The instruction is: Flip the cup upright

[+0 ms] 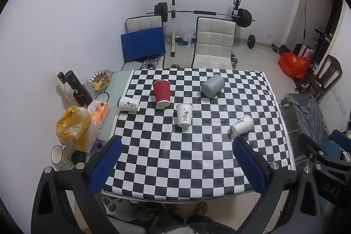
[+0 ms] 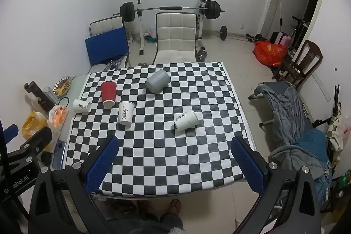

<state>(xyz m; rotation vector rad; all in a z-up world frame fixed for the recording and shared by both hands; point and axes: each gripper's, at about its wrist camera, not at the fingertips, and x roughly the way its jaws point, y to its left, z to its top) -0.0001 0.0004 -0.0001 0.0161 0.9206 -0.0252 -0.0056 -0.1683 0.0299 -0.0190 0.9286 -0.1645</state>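
Blue-padded fingers of both handheld grippers fill the near edge of each wrist view, and both pairs stand spread wide with nothing between them. The left gripper (image 1: 176, 159) and the right gripper (image 2: 175, 158) both hover above the near edge of the counter (image 2: 166, 168), which is covered by a black-and-white checkered cloth, well apart from every cup.

Five cups sit on the cloth. A white paper cup with black lettering (image 2: 186, 120) lies on its side at the near right, its mouth toward the near left and its base toward the far right, so its long axis runs diagonally across the line of the fingers. Another white printed paper cup (image 2: 126, 113) near the middle looks to stand mouth down, as does the red ribbed paper cup (image 2: 108, 93) behind it. A third white printed cup (image 2: 81, 106) lies on its side at the left edge of the cloth, and a grey ribbed plastic cup (image 2: 157, 81) lies tipped at the far middle.

Which cup is meant I cannot tell. The near-right tipped cup looks the closest target, lying almost straight ahead of the right gripper and off to the right of the left one, so the right hand seems better placed. A grasp across its side would likely need the wrist turned to square the fingers with that diagonal axis.
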